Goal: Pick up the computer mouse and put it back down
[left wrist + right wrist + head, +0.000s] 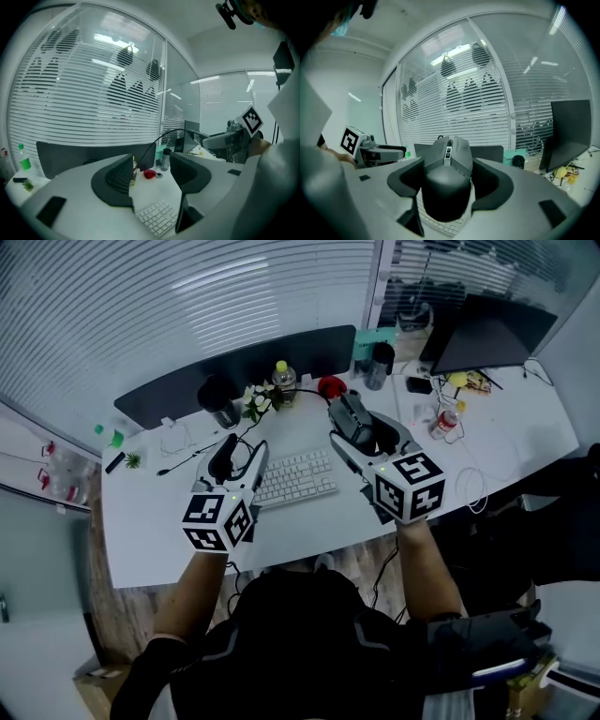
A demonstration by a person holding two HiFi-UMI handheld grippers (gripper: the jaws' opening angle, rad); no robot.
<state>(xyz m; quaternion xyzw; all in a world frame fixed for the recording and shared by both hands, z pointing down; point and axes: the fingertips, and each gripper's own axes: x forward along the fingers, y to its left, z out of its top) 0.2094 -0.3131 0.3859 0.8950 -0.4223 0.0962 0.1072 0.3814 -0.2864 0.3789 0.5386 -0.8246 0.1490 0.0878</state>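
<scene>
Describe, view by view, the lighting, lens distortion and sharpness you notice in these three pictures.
Head view: dim and bluish; the white desk looks bowed. Left gripper view: fisheye frame with black corners; the white slatted blinds curve, streaked by ceiling-light glare. Right gripper view: same black corners; the dark grey computer mouse, gripped in the right tool, looms large and soft.
</scene>
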